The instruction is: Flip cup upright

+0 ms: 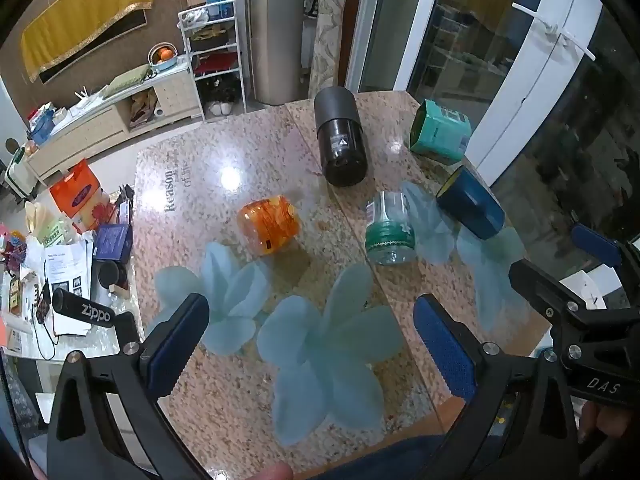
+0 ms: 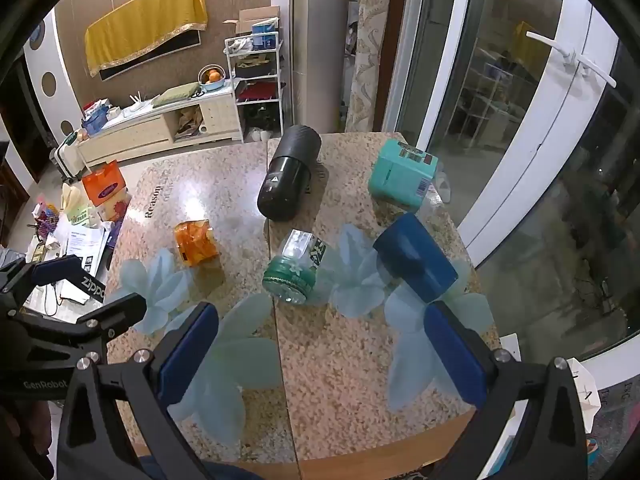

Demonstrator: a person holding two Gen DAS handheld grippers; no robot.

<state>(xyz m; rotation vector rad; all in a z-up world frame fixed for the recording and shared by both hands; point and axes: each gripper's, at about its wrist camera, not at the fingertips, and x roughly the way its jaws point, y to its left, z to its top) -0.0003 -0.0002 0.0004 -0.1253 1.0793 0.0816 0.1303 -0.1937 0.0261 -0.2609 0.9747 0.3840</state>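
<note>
In the left wrist view the left gripper [image 1: 308, 344] hangs over the near table edge, jaws wide apart and empty. Five vessels lie on their sides on the granite table [image 1: 224, 152]; the clear cup with green band [image 1: 389, 229] lies ahead and slightly right of the jaws, its long axis running away from the camera, with the orange cup [image 1: 269, 225] to its left and the dark blue cup [image 1: 472, 203] to its right. In the right wrist view the right gripper [image 2: 320, 354], jaws likewise apart and holding nothing, hovers nearer the clear cup with green band [image 2: 294, 268], which lies almost straight ahead. I cannot tell which cup is meant, or which ends are open.
</note>
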